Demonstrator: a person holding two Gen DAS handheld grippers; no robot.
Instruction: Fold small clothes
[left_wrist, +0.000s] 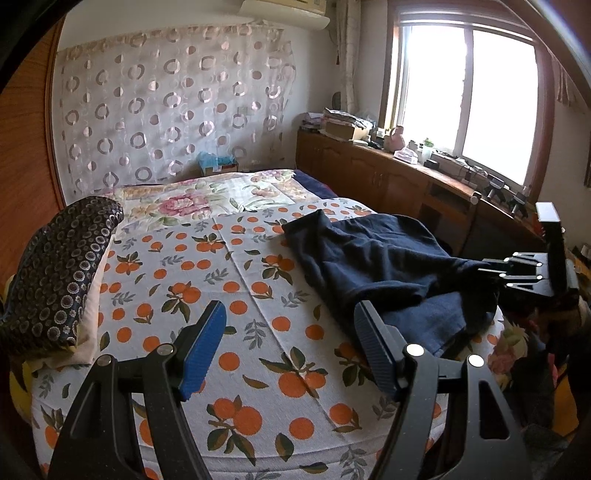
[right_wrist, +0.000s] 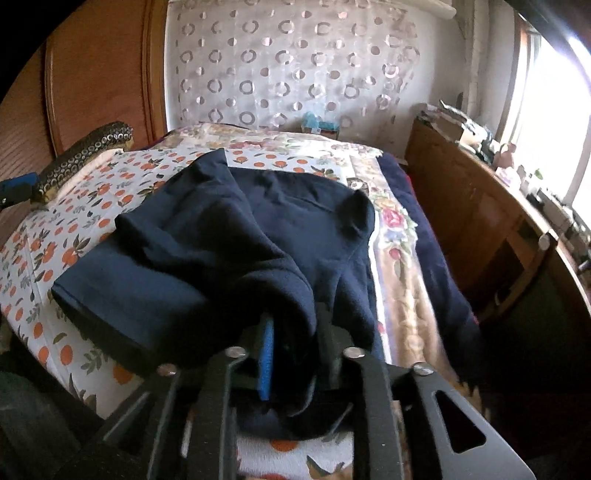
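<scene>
Nearest in the left wrist view, the left gripper (left_wrist: 290, 308) hangs over the orange-print sheet (left_wrist: 221, 277) with its two blue-padded fingers (left_wrist: 203, 350) spread wide and nothing between them; the pad on the right side stands just at the near edge of the dark blue garment (left_wrist: 388, 266). This garment lies crumpled on the bed, at about two o'clock from the left gripper, with one flat part towards the near edge and a sleeve-like part which reaches away towards twelve o'clock. At three o'clock in the same view the right gripper (left_wrist: 517, 273) meets the right corner of the cloth. In the right wrist view the right gripper (right_wrist: 293, 325) has its fingers a little apart, and a thick fold of the garment (right_wrist: 240, 229) fills the space between them; one blue pad (right_wrist: 266, 354) shows beside the fabric, but I cannot tell if the pads press on it or not. Further away, at nine o'clock of the left view, a dark pillow with a ring pattern (left_wrist: 62, 266) lies on the bed edge. Behind the sheet, at twelve o'clock, is a floral quilt (left_wrist: 207, 199), then a curtain with circles (left_wrist: 166, 103) on the wall. At one to two o'clock a wooden cabinet (left_wrist: 369, 166) with many small things stands under a bright window (left_wrist: 480, 92).
</scene>
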